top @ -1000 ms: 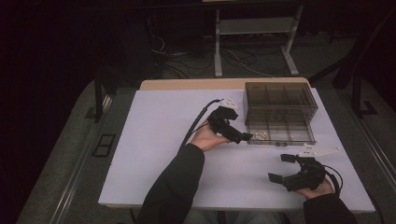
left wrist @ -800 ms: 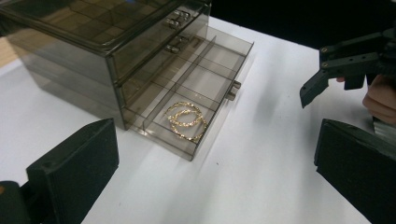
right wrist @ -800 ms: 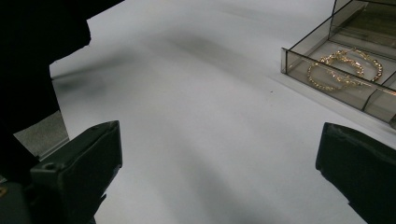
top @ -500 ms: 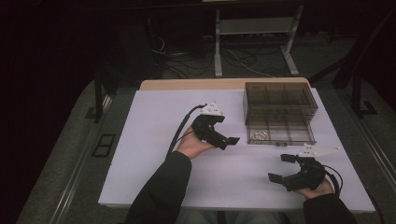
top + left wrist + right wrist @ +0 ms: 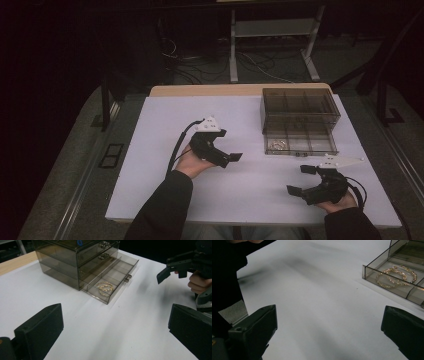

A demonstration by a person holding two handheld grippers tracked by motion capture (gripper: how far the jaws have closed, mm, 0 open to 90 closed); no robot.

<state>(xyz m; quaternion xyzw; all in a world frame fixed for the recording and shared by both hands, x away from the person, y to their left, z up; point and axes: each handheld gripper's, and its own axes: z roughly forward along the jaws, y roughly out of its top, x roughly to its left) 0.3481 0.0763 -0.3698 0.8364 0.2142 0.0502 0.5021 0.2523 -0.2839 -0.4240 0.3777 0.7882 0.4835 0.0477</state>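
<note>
A smoky clear drawer box (image 5: 300,107) stands at the table's far right, its bottom drawer (image 5: 320,145) pulled out. Gold hoops (image 5: 276,145) lie in the drawer's front left compartment, also seen as gold hoops (image 5: 105,288) in the left gripper view and gold hoops (image 5: 395,277) in the right gripper view. My left gripper (image 5: 230,158) hovers open over mid table, left of the drawer, holding nothing. My right gripper (image 5: 300,180) rests open near the front right edge, below the drawer, also holding nothing.
The white table top (image 5: 165,150) spreads wide to the left. The box's upper drawers (image 5: 70,257) are closed. Beyond the table stand a white metal frame (image 5: 272,30) and cables on the floor. My left sleeve (image 5: 227,277) edges the right gripper view.
My left gripper has drawn back from the open drawer toward the left and the middle of the table. The hoops stay in the drawer. The right gripper has not moved.
</note>
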